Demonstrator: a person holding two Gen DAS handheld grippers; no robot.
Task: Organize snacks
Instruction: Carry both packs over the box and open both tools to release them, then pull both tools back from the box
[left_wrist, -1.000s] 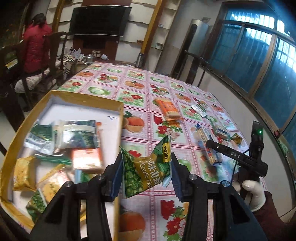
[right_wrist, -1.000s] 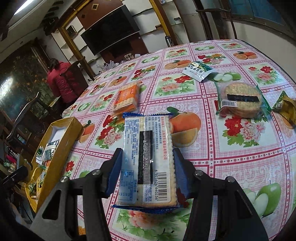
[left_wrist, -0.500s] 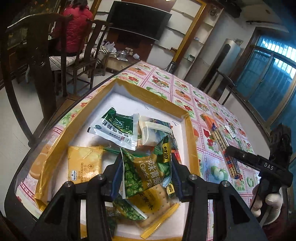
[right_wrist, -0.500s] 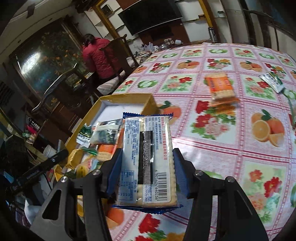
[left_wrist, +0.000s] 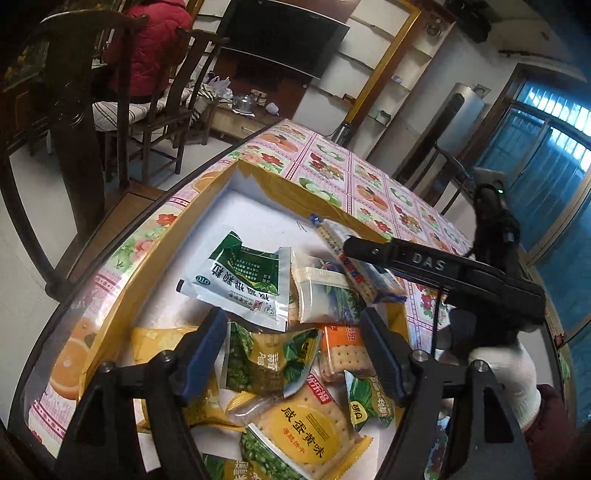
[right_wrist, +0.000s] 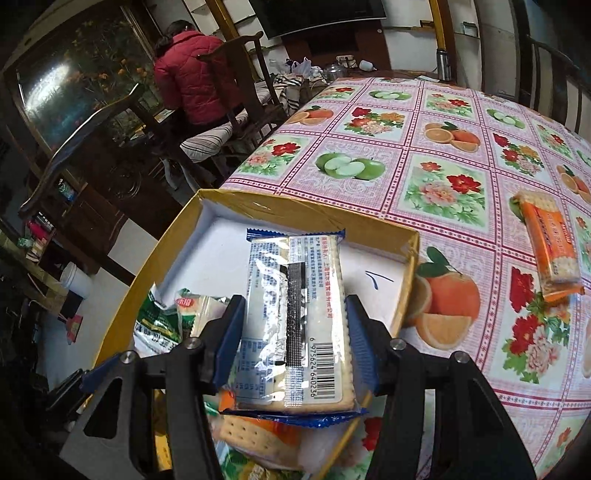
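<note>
A yellow-rimmed box (left_wrist: 280, 192) with a white floor holds several snack packets. My left gripper (left_wrist: 295, 354) hangs open over the box; the green garlic pea packet (left_wrist: 269, 363) lies below between its fingers, among the other packets. My right gripper (right_wrist: 291, 343) is shut on a blue-edged cracker packet (right_wrist: 295, 314) and holds it above the box (right_wrist: 306, 214). In the left wrist view that packet (left_wrist: 354, 266) and the right gripper (left_wrist: 362, 251) reach in from the right.
An orange cracker packet (right_wrist: 550, 240) lies on the fruit-print tablecloth (right_wrist: 443, 155) right of the box. Wooden chairs (left_wrist: 155, 96) and a seated person in red (right_wrist: 192, 77) are beyond the table's far left edge.
My left gripper opened and the green pea packet dropped into the box. My right gripper carried the cracker packet left, over the box.
</note>
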